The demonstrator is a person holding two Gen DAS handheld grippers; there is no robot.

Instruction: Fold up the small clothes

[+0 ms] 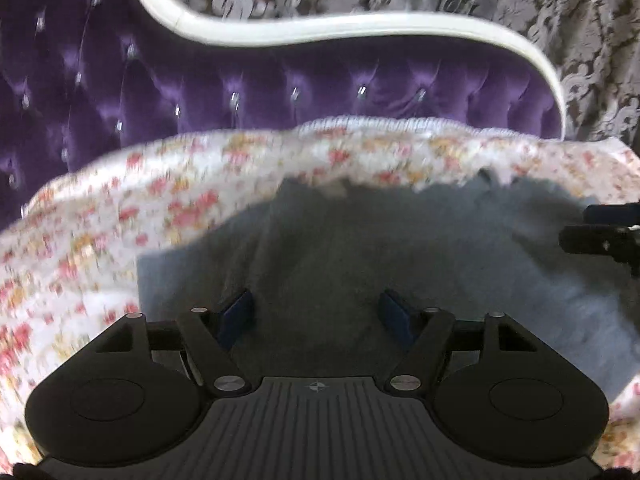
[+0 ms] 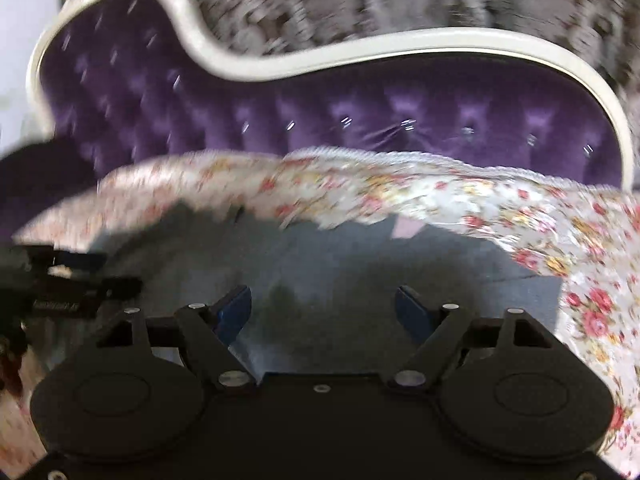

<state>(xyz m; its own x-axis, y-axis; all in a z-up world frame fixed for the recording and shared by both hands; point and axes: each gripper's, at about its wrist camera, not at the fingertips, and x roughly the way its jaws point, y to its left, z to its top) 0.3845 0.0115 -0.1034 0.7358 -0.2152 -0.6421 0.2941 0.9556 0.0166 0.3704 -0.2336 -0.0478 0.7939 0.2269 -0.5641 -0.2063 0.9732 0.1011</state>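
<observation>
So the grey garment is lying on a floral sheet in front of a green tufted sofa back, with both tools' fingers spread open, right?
Nearly: the tufted sofa back is purple, not green, as the left wrist view shows. The grey garment does lie on the floral sheet, and both the left gripper and right gripper have fingers spread open.

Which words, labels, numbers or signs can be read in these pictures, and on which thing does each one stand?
No text can be read.
left gripper: a small round emblem on its ribbed body, no letters.
The same left gripper seen from the right wrist: pale lettering on its side, too blurred to read.
right gripper: no marking.
grey garment, floral cover, purple sofa back: no writing.
</observation>
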